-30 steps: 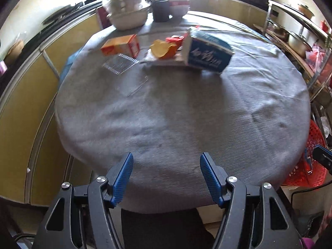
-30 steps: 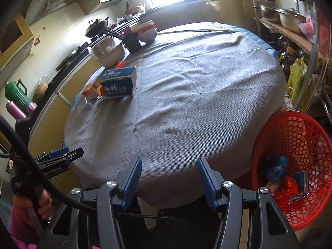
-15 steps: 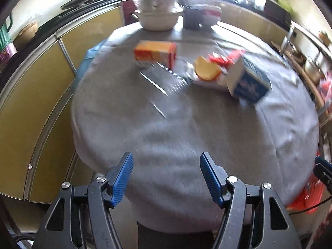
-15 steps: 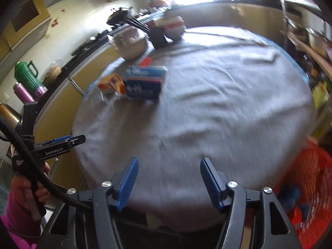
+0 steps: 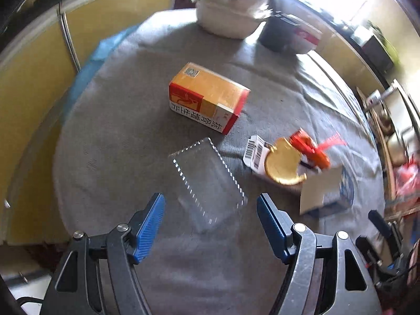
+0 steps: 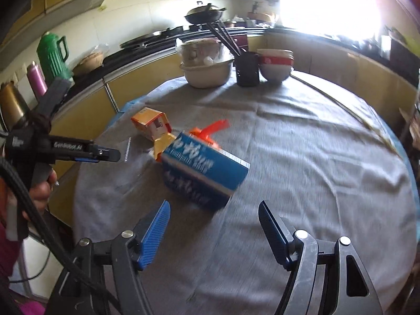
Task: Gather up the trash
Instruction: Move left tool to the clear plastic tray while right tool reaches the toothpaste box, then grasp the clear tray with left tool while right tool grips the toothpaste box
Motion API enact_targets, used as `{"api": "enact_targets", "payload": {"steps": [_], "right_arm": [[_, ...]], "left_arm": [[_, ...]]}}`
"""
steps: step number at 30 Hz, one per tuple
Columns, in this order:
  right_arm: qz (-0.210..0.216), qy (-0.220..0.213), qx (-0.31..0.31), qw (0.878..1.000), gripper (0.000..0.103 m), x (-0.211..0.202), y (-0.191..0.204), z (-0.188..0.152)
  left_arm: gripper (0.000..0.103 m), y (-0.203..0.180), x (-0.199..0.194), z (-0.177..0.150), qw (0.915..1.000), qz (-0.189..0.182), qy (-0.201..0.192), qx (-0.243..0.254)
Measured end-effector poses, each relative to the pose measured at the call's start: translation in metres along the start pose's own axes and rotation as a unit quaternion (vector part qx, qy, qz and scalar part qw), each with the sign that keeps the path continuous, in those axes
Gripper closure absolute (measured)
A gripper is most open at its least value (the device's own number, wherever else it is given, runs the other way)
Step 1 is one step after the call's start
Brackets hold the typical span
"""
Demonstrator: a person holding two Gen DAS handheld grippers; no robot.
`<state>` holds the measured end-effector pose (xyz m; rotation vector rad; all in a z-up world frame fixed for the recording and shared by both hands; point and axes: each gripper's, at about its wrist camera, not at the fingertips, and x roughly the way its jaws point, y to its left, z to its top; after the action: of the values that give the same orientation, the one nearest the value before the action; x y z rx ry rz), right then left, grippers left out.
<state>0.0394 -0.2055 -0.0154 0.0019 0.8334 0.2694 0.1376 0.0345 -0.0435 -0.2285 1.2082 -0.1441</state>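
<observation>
Spreading their jaws just now, the left gripper (image 5: 210, 214) and right gripper (image 6: 214, 219) both hang empty over the table (image 6: 315, 157). The clear plastic tray (image 5: 208, 181) lies right ahead of the left one, the orange box (image 5: 207, 97) beyond it, the blue carton (image 6: 203, 172) ahead of the right. Risk: flimsy tray buckling and slipping, the carton skidding away.

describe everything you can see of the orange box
The orange box is a small oblong carton, cardboard by its look, orange-yellow on top with red ends and a white side strip printed in dark characters, plus a small barcode patch at one corner. It looks closed and undented. It lies flat on its broad side on the grey tablecloth, set diagonally, just beyond the clear plastic tray. Nothing grips or touches it.
</observation>
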Motion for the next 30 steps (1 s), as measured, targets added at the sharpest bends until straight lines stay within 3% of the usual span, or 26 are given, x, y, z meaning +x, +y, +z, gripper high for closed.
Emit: {"api": "enact_targets", "payload": {"steps": [5, 16, 18, 22, 30], "right_arm": [[0.018, 0.025, -0.053, 0.998, 0.026, 0.026, -0.008, 0.018], [0.051, 0.088, -0.146, 0.984, 0.026, 0.078, 0.003, 0.034], [0.055, 0.084, -0.142, 0.985, 0.026, 0.079, 0.005, 0.034], [0.055, 0.077, -0.111, 0.989, 0.027, 0.078, 0.003, 0.033], [0.095, 0.087, -0.054, 0.99, 0.033, 0.071, 0.003, 0.022]], "left_arm": [[0.03, 0.001, 0.021, 0.017, 0.9985, -0.01, 0.032, -0.044], [0.031, 0.004, 0.04, 0.023, 0.9968, -0.005, 0.045, -0.066], [0.041, 0.006, 0.042, 0.022, 0.9968, -0.007, 0.048, -0.064], [0.042, 0.007, 0.04, 0.019, 0.9975, -0.01, 0.043, -0.055], [0.049, 0.001, 0.028, -0.004, 0.9989, -0.014, 0.044, -0.01]]}}
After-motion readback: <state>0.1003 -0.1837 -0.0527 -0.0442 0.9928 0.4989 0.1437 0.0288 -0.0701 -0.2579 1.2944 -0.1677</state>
